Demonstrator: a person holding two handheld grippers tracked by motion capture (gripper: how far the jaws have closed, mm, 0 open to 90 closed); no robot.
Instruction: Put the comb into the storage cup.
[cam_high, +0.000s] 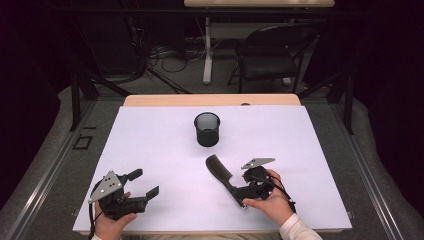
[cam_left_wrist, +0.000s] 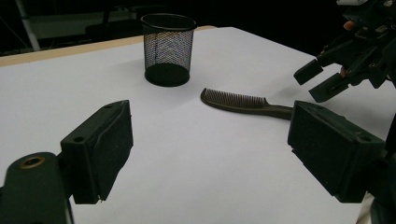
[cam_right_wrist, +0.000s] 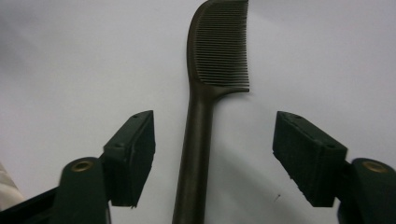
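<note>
- Both jaws of the right gripper (cam_right_wrist: 214, 158) stand wide apart, one on each side of the dark comb's (cam_right_wrist: 205, 107) handle, not touching it.
- Left gripper (cam_high: 142, 183) (near the table's front left) is spread too, holding nothing.
- Comb lies flat on the white table (cam_high: 150, 135), near the black mesh cup (cam_high: 207, 128).

Dark comb (cam_high: 222, 175) lying flat on white table, upright black mesh cup (cam_high: 207, 129) beyond

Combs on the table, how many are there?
1. The comb lies flat on the white table, in front of the mesh cup, its handle between the open right gripper.
</note>
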